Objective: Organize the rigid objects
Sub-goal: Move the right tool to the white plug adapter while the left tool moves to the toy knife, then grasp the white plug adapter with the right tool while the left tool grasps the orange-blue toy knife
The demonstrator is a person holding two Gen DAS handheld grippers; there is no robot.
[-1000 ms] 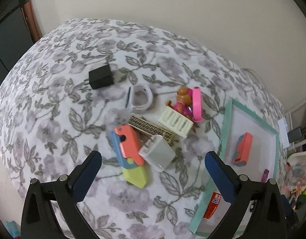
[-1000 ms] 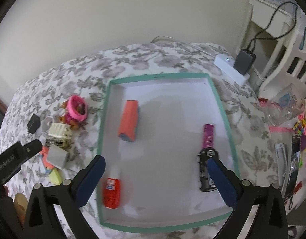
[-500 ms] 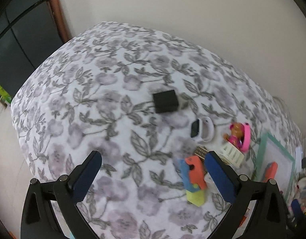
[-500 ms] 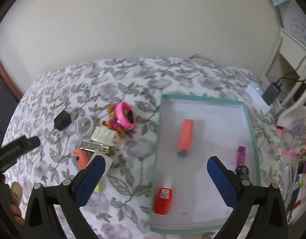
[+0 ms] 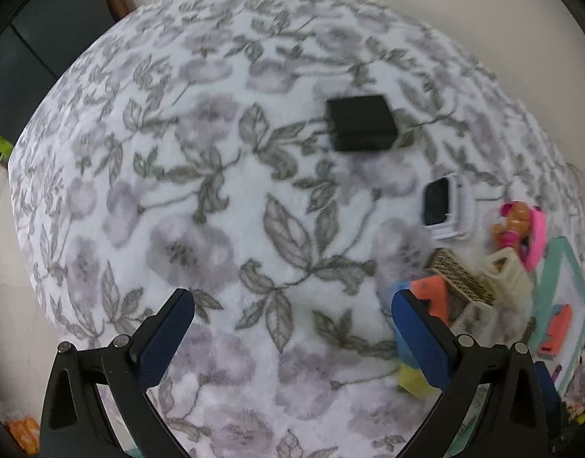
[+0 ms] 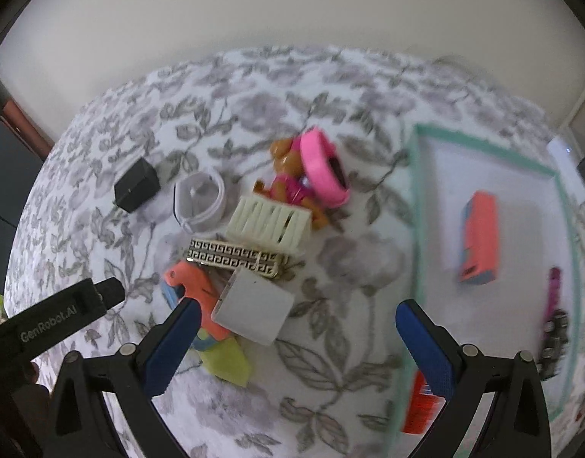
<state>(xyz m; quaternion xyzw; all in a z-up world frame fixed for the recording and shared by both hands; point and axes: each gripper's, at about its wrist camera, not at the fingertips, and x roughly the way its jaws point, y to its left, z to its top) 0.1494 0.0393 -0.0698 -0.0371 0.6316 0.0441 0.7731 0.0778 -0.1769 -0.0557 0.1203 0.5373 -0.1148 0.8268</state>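
Note:
A heap of small objects lies on the floral bedspread (image 6: 254, 87): a grey box (image 6: 252, 311), an orange and blue folding toy (image 6: 195, 294), a gold patterned bar (image 6: 235, 257), a cream slatted crate (image 6: 271, 225), a pink band (image 6: 323, 168) with a brown toy figure (image 6: 288, 175), a white smartwatch (image 6: 199, 198) and a black charger (image 6: 136, 185). My right gripper (image 6: 292, 343) hangs open just before the grey box. My left gripper (image 5: 288, 339) is open over bare bedspread (image 5: 216, 191), left of the heap; the black charger (image 5: 361, 122) lies ahead of it.
A teal-rimmed tray (image 6: 414, 229) at the right holds an orange block (image 6: 479, 236), a magenta pen-like item (image 6: 553, 294) and a red bottle (image 6: 420, 408). The tray's rim (image 5: 555, 267) shows at the left wrist view's right edge. A wall stands behind the bed.
The right gripper has swung left from over the tray to the heap. The left gripper has swung left, away from the heap, and come nearer to the black charger. Both stay open.

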